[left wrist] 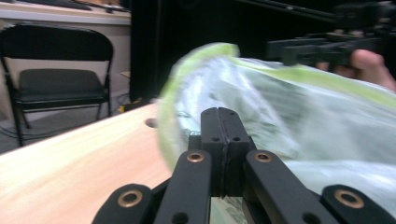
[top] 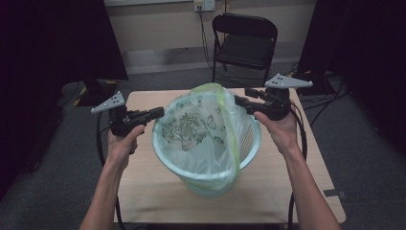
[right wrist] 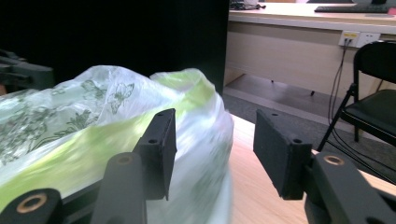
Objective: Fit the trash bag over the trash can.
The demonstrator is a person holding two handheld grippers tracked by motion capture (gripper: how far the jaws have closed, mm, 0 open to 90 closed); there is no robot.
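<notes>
A pale blue perforated plastic waste basket (top: 207, 179) is seen mid-table on the light wooden table (top: 143, 191), lined with a translucent butterfly-printed bag with a green rim (top: 206, 124). The left gripper (top: 157, 113) is clenched at the bag's left edge; whether film is pinched cannot be told. The right gripper (top: 242, 102) is released, jaws apart beside the bag's right edge. A black folding chair (top: 245, 43) is noted behind.

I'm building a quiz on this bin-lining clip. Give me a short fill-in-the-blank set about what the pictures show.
1. The plastic bag sits inside a pale ____ on the wooden table.
2. The bag's edge has a band coloured ____.
3. The left gripper's jaws are ____, while the right gripper's jaws stand apart.
4. Behind the table stands a black folding ____.

Missing words: basket; green; shut; chair
</notes>
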